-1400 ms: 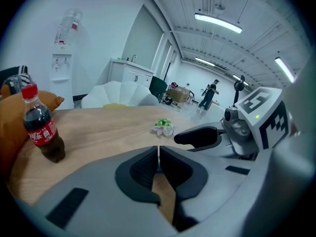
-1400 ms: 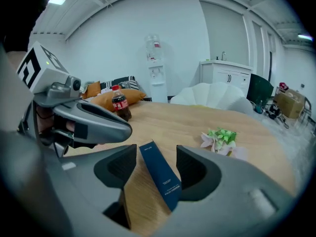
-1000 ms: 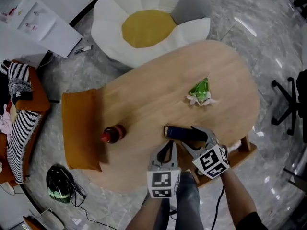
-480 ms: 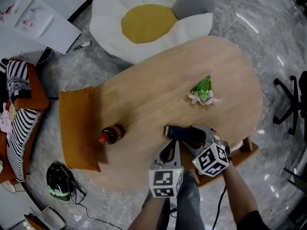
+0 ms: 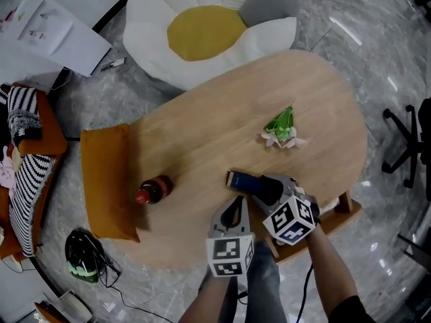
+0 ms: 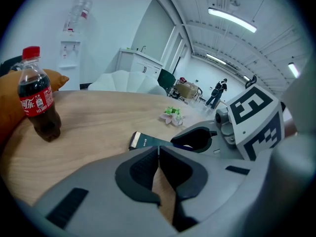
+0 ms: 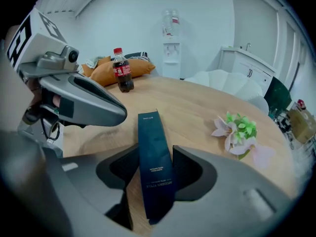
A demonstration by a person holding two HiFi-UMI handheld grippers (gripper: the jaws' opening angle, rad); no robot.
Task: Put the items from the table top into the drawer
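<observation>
A dark blue box (image 5: 244,182) lies on the oval wooden table (image 5: 202,126) near its front edge. My right gripper (image 5: 259,188) is around the box (image 7: 155,181), jaws closing, and both pads touch its long sides. To its left, my left gripper (image 5: 236,202) hovers just over the wood, shut with nothing between its pads (image 6: 143,169). A small cola bottle (image 5: 151,190) with a red cap stands at the table's left end. A green and white artificial flower (image 5: 281,130) lies further back on the right.
An orange cushion (image 5: 108,180) hangs at the table's left end. A wooden ledge (image 5: 342,210) sticks out under the front right edge. A white flower-shaped seat (image 5: 209,32) sits behind the table, a black office chair (image 5: 407,147) to the right, and a helmet (image 5: 84,258) lies on the floor.
The right gripper's jaws have narrowed onto the dark blue box. Both hands have stayed almost in place, and the bottle and flower have not moved.
</observation>
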